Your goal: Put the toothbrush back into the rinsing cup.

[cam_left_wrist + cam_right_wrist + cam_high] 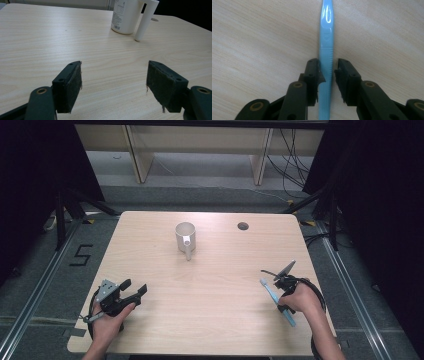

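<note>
Now, right hand-held gripper (327,75): jaws straddle the blue toothbrush (326,50), left pad touching, a sliver of gap at the right pad, not yet pinching.
Toothbrush: smooth glossy plastic with a ribbed grip, flat on the pale wood-grain counter (262,37), running straight ahead between the jaws.
High view: right hand (299,299) reaches over the toothbrush (272,292), with its bristle end sticking out beyond.
Left hand-held gripper (113,82): spread wide, nothing between the fuzzy black pads.
Ahead of it: white mug (126,16) with a straight handle, well apart.
</note>
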The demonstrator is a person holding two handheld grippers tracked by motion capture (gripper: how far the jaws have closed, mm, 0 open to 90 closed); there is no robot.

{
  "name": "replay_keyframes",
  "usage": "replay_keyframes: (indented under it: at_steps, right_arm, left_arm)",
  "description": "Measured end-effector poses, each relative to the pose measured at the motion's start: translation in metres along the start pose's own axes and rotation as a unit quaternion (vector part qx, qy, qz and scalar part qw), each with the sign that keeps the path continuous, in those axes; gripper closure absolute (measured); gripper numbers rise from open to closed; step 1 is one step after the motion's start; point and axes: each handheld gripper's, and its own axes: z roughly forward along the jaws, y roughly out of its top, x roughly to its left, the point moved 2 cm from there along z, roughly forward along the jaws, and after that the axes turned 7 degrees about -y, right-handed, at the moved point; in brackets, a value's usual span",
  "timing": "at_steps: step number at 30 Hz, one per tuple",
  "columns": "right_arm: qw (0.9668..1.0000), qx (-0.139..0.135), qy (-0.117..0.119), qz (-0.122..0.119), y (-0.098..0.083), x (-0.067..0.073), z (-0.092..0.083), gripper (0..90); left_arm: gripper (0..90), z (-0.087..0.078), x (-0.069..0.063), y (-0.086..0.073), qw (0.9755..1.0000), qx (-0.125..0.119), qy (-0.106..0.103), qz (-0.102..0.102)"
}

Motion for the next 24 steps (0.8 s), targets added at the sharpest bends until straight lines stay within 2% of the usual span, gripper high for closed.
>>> replay_keyframes:
  at_steps: [6, 8, 9, 10, 13, 18, 24]
  right_arm:
    - [1.0, 0.005, -0.002, 0.007, 0.0017, 0.0005, 0.0008, 73.5]
    - [1.0, 0.005, -0.004, 0.004, 0.0023, 0.0008, 0.0007, 74.3]
    - [0.9999, 0.001, -0.009, -0.011, 0.003, -0.0006, 0.0011, 74.6]
    - [0.9999, 0.008, -0.006, 0.003, 0.0028, 0.0014, 0.0006, 74.9]
    - [0.9998, 0.012, -0.014, 0.009, 0.0035, 0.0032, 0.0004, 76.8]
    - [0.9996, 0.016, -0.022, 0.01, 0.0045, 0.0061, 0.0005, 78.3]
    - [0.9994, 0.021, -0.021, 0.016, 0.005, 0.0065, 0.0002, 79.2]
  left_arm:
    - [27.8, 0.0, 0.0001, 0.0, 1.0, 0.0, 0.0, 0.0]
    - [27.8, 0.0, 0.0002, 0.0001, 1.0, 0.0, -0.001, -0.001]
    - [27.8, 0.0001, 0.0003, 0.0001, 1.0, -0.001, -0.001, -0.002]
    - [27.8, 0.0001, 0.0003, 0.0, 1.0, -0.001, -0.001, -0.002]
    - [27.8, -0.0001, 0.0001, 0.0, 1.0, 0.0, -0.001, -0.001]
    - [27.8, 0.0, 0.0003, 0.0, 1.0, -0.001, -0.002, -0.001]
    - [27.7, -0.0001, 0.0002, 0.0, 1.0, 0.0, -0.002, 0.001]
